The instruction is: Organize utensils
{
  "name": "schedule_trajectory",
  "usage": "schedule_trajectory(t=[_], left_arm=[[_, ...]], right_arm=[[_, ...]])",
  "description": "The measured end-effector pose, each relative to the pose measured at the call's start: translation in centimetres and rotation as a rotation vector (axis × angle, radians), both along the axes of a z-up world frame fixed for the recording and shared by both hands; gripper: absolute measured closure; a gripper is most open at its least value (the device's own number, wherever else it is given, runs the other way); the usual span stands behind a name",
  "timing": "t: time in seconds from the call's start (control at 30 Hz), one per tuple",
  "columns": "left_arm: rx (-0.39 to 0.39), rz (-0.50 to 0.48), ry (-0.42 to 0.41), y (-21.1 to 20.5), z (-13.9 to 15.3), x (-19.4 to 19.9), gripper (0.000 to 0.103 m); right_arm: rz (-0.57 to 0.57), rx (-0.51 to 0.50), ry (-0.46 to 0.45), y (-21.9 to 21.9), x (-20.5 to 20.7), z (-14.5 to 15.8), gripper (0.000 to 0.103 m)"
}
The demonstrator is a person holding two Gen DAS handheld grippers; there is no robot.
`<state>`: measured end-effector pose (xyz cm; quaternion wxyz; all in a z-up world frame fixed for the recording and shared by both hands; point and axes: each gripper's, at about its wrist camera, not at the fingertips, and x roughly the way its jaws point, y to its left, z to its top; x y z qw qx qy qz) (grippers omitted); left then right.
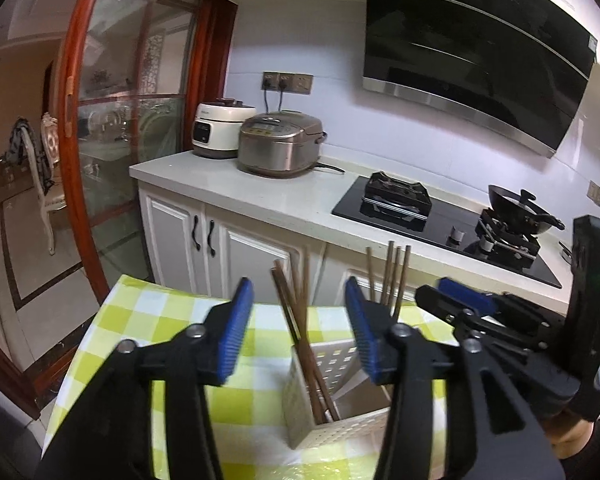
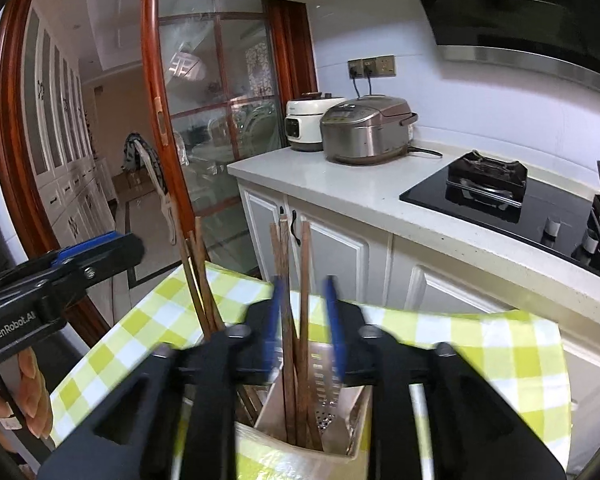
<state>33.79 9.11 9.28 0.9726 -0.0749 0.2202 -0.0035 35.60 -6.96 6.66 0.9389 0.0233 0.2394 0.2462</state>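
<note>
You are standing in a kitchen, facing a long pale stone countertop that carries a brushed-steel rice cooker and a black glass gas hob. In front of it, a table draped in a yellow-green and white checked cloth holds the task's thing: a cream perforated plastic utensil holder with two compartments, standing upright near the middle of the cloth. Long brown wooden chopsticks already stand inside it, one bundle leaning in the left compartment, another rising from the right. Your left gripper, black with blue ribbed pads, hangs over the left compartment with its jaws spread well apart; chopsticks show through the gap, yet neither pad presses on them. Your right gripper has its jaws parted too, straddling the upright sticks of the right compartment without pinching them, though motion blur softens that view. The risks from here seem small but real: a pad brushing a leaning stick as you pull away could drag it out or flick it onto the cloth, and because the holder looks light and top-heavy with tall sticks, a sideways nudge from either gripper could tip it over. The two grippers also sit close together and could knock one another.
</note>
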Motion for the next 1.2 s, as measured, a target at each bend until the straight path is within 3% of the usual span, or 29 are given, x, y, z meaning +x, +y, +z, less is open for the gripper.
schedule_trajectory(t=[0.13, 0.2, 0.27, 0.47, 0.67, 0.8, 1.0, 1.2], left_arm=[[-0.023, 0.047, -0.037, 0.9, -0.4, -2.3, 0.023], [-0.026, 0.080, -0.066, 1.1, -0.6, -4.0, 0.005], [-0.009, 0.097, -0.082, 1.0, -0.9, -5.5, 0.005], [0.098, 0.123, -0.059, -0.7, -2.3, -9.5, 0.005], [0.082, 0.094, -0.134, -2.0, -3.6, -14.0, 0.005], [0.038, 0.045, -0.147, -2.4, -4.5, -15.9, 0.005], [0.021, -0.004, -0.150, -3.0, -5.7, -17.3, 0.005], [0.066, 0.018, -0.161, -4.1, -5.4, -17.7, 0.005]], right_arm=[[-0.013, 0.014, 0.006, -1.0, -1.3, -0.4, 0.060], [-0.036, 0.009, 0.006, -1.6, -2.7, -0.7, 0.050], [-0.050, 0.007, -0.012, -2.2, -4.2, -1.0, 0.038], [-0.076, -0.010, -0.048, -3.2, -9.5, -2.8, 0.029], [-0.067, 0.013, -0.083, -4.3, -14.0, -3.4, 0.019], [-0.056, 0.055, -0.102, -5.6, -16.5, -3.4, 0.018], [-0.030, 0.041, -0.124, -6.0, -18.6, -2.9, 0.018], [-0.053, 0.004, -0.150, -5.8, -19.0, -2.8, 0.018]])
